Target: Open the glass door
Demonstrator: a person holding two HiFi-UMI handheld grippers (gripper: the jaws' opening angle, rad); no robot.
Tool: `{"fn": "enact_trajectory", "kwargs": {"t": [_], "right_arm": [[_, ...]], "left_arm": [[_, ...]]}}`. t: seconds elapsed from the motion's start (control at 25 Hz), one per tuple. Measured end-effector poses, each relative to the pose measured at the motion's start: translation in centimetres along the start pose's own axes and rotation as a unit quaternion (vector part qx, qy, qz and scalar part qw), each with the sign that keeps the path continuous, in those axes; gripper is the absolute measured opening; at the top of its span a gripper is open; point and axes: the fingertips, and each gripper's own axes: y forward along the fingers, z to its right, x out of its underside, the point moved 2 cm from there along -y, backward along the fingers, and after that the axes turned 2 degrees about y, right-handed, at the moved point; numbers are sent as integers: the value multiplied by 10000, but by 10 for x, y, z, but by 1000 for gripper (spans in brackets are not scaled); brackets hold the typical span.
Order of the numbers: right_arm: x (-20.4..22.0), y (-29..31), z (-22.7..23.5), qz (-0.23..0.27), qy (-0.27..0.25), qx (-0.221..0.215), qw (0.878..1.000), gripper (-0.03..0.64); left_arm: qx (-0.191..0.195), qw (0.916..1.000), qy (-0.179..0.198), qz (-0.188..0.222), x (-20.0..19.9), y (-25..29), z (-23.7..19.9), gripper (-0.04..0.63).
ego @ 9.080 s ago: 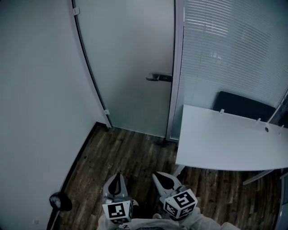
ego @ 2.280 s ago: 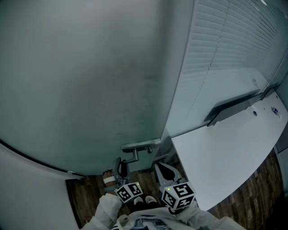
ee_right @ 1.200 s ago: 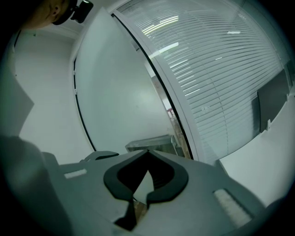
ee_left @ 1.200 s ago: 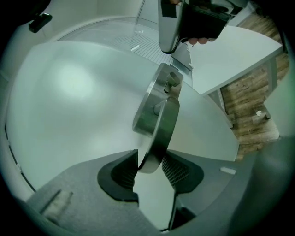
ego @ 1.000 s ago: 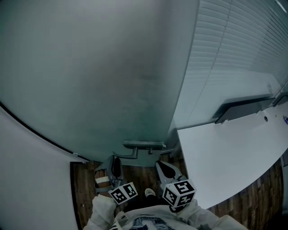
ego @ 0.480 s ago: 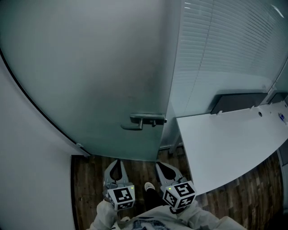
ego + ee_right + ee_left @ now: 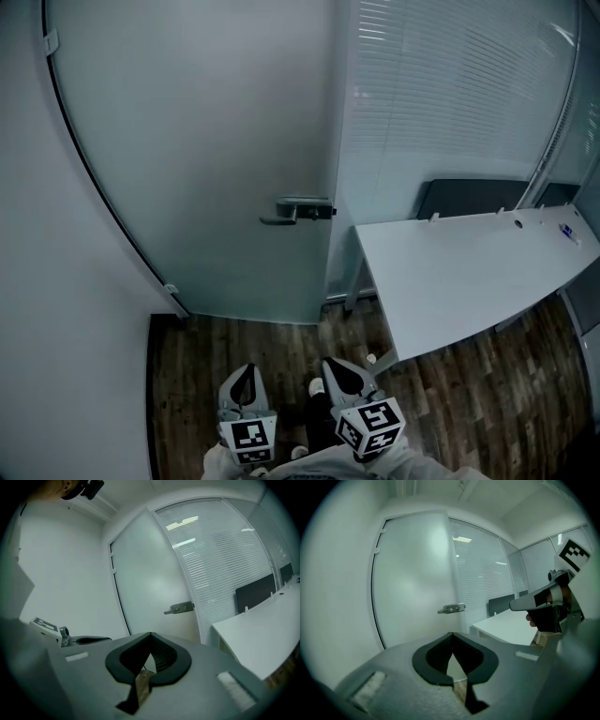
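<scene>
finding: the glass door (image 7: 216, 169) stands at the far side of the room, between the plain wall (image 7: 56, 281) on the left and the glazed partition with blinds (image 7: 441, 94) on the right. its latch edge appears to sit against the frame, and no gap shows there in any view. the lever handle (image 7: 298, 211) lies level at the door's right edge.

grippers: the left gripper (image 7: 247, 370) and the right gripper (image 7: 333, 367) are held low at the near edge over the wood floor (image 7: 244, 337), side by side and well apart from the door and handle. each gripper view shows its jaws brought together at the tips, with nothing between them.

step in hand, as a judgement: the door as it stands would suit a door not yet worked, and equally one that was opened and has swung back into its frame. the pictures do not settle which, so no next move is recorded. noted only that neither gripper is within reach of the handle.

containers: none shows in any view. the white desk (image 7: 450, 272) stands on the right.
</scene>
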Motion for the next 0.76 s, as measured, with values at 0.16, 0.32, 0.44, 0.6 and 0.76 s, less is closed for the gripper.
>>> {"fn": "enact_trajectory", "kwargs": {"t": [0.16,0.32,0.44,0.6,0.76], "right_arm": [[-1,-41,-13,132,-134,70,9998,3],[-5,-67,-6,167,-118,105,9997,3],[-9,-79,-1,182,-120,67,9997,3],[-11,-93,5,175,-138,9,9998,3],[-9,-107,16,159,-76,5,9998,2]], "left_arm": [[195,9996,2,207,-8,-38,22,2],[203,9990,61,384,-24,-55,45,2],[168,9990,-4,424,-32,-59,56,2],[147,9985,-150,508,-39,-69,71,2],[139,9986,-135,499,-40,-75,88,2]]}}
